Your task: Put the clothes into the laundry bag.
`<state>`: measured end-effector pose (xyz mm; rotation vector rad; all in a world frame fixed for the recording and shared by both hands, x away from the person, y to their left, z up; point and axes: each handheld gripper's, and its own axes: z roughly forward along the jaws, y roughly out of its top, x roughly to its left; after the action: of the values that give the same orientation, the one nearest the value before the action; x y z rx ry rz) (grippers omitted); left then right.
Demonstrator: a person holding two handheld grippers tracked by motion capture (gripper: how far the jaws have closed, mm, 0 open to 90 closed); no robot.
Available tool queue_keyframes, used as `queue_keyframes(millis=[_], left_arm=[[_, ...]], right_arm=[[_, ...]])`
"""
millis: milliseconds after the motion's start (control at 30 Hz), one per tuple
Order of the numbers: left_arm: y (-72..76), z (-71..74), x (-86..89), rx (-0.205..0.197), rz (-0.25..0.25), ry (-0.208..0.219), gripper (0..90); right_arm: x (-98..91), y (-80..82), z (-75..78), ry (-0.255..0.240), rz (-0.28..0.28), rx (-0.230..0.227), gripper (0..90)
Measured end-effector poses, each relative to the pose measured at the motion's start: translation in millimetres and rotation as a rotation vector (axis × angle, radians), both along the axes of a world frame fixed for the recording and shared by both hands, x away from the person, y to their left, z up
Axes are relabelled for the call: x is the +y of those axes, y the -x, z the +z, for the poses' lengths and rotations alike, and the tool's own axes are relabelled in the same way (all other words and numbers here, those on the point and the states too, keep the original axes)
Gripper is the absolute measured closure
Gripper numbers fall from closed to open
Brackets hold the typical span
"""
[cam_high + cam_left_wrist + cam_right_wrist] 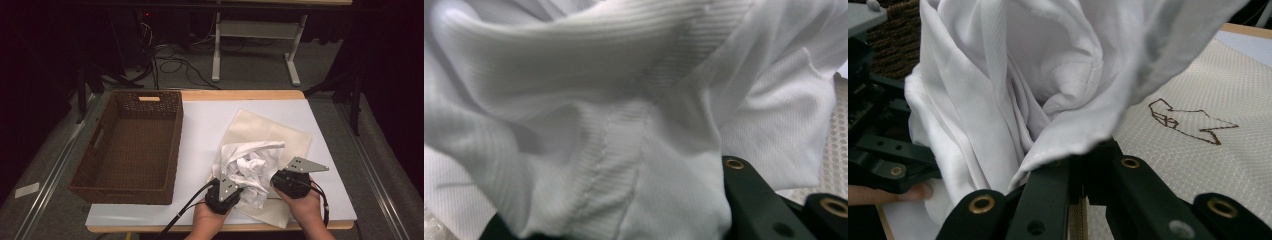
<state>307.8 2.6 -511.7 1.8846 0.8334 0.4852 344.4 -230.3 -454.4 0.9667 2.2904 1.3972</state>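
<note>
A crumpled white ribbed garment (247, 167) is bunched up between my two grippers, above a cream cloth (270, 127) spread on the table. My left gripper (233, 194) holds its near left side. In the left gripper view the garment (624, 125) drapes over the jaws and hides their tips, so the gripper (624, 222) looks shut on it. My right gripper (278, 183) is at the garment's right side. In the right gripper view its jaws (1083, 160) are shut together, pinching a fold of the garment (1013, 90). The left gripper (883, 150) shows at the far left there.
A brown wicker basket (120, 194) with nothing in it stands at the left of the table, on a white cover (200, 125). The cream cloth (1198, 150) bears a thin brown embroidered outline (1188, 122). Beyond the table's far edge are cables and a white stand (255, 35).
</note>
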Motion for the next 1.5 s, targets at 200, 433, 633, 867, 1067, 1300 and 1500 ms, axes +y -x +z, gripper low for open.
queue_keyframes(millis=[200,433,633,867,1067,1300,1500], left_arm=[[7.3,2.6,-3.0,-0.015,-0.03,-0.034,74.5],[-1.9,3.9,-3.8,0.048,-0.041,-0.039,73.6],[-8.0,2.1,-3.5,0.09,-0.042,-0.014,68.5],[1.5,8.4,2.2,0.023,-0.006,0.008,35.4],[10.4,19.5,10.8,-0.047,-0.014,0.038,35.7],[2.8,16.8,-4.2,-0.043,-0.045,-0.011,74.3],[-14.4,9.0,-16.5,0.039,-0.057,-0.034,76.1]], right_arm=[[-2.4,-1.1,3.0,-0.026,-0.007,-0.01,90.0],[-1.6,-0.3,6.0,-0.043,0.006,-0.022,90.0],[1.1,2.9,5.9,-0.037,0.018,-0.03,90.0],[-1.5,2.4,4.0,-0.034,0.008,-0.029,89.9],[-0.6,2.7,3.5,-0.02,0.008,-0.038,89.9],[-0.4,2.5,3.1,-0.018,0.005,-0.033,90.0],[-1.3,2.5,3.2,-0.027,0.007,-0.021,89.9]])
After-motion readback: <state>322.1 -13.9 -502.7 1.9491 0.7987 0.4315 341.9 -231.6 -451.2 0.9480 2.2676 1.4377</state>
